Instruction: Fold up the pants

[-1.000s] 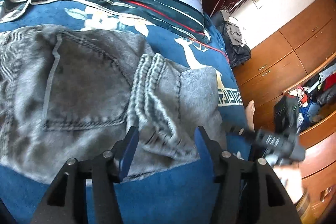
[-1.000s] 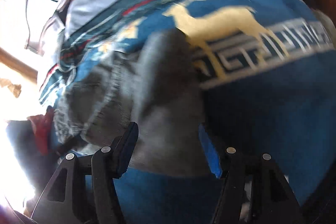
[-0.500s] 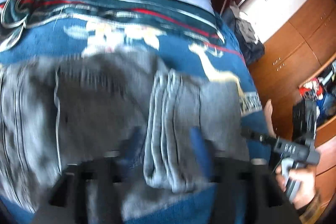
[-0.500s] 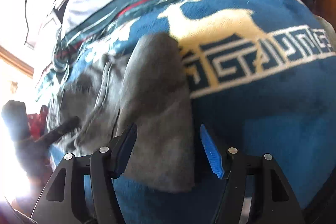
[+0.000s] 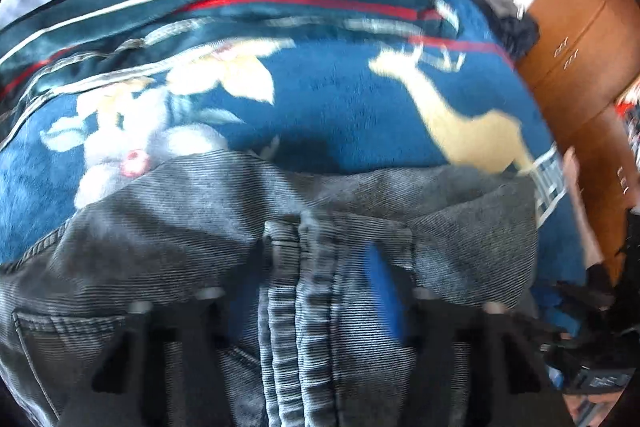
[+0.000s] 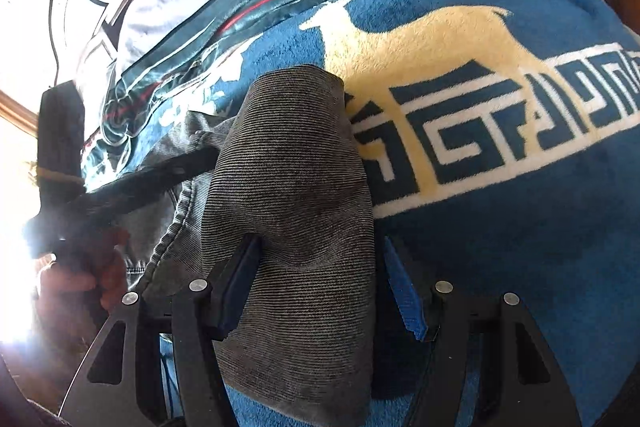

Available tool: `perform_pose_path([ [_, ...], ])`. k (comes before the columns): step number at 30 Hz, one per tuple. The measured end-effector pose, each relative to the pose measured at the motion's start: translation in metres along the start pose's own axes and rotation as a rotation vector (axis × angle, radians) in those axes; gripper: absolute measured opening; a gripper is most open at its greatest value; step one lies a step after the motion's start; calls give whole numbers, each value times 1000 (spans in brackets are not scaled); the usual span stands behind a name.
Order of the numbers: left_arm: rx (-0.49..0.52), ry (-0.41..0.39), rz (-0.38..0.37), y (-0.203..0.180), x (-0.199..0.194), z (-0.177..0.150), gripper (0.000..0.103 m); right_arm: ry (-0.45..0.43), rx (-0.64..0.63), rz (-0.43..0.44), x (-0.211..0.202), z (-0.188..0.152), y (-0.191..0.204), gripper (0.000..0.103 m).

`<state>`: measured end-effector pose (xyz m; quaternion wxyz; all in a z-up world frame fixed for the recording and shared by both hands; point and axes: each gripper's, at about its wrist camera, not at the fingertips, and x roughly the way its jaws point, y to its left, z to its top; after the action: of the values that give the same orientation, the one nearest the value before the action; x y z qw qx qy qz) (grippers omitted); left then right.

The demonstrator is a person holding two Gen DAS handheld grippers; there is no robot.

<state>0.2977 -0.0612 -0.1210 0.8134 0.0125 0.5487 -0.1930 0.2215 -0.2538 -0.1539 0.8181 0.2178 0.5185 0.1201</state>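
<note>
Grey pants [image 5: 192,235] lie on the bed w/ the blue deer blanket [image 5: 340,99], just below the deer print; folded leg part [image 6: 296,187] beside the key-pattern band. Left gripper [image 5: 312,291] sits over the bunched waistband [image 5: 296,307], jaws closing w/ the bunch between them; blurred, can't tell if pads press yet. Right gripper [image 6: 320,287] straddles the folded leg, jaws mid-wide, left pad against cloth, right pad apart from it. Wood cabinets [image 5: 580,39] past the bed.
</note>
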Motion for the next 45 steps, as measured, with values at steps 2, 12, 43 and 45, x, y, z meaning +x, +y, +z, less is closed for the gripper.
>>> perform_pose_path([
  [2, 16, -31, 30, -2, -4, -1, 27, -2, 0, 4, -1, 0, 0, 63],
  [12, -160, -135, -13, 36, -39, -27, 21, -48, -7, -8, -10, -2, 5, 63],
  [43, -174, -144, -138, 34, -79, -115, 19, -44, -98, -93, -26, -56, 54, 50],
  [45, -220, -157, -162, 48, -92, -120, 19, -86, -121, -66, -34, -53, 70, 50],
])
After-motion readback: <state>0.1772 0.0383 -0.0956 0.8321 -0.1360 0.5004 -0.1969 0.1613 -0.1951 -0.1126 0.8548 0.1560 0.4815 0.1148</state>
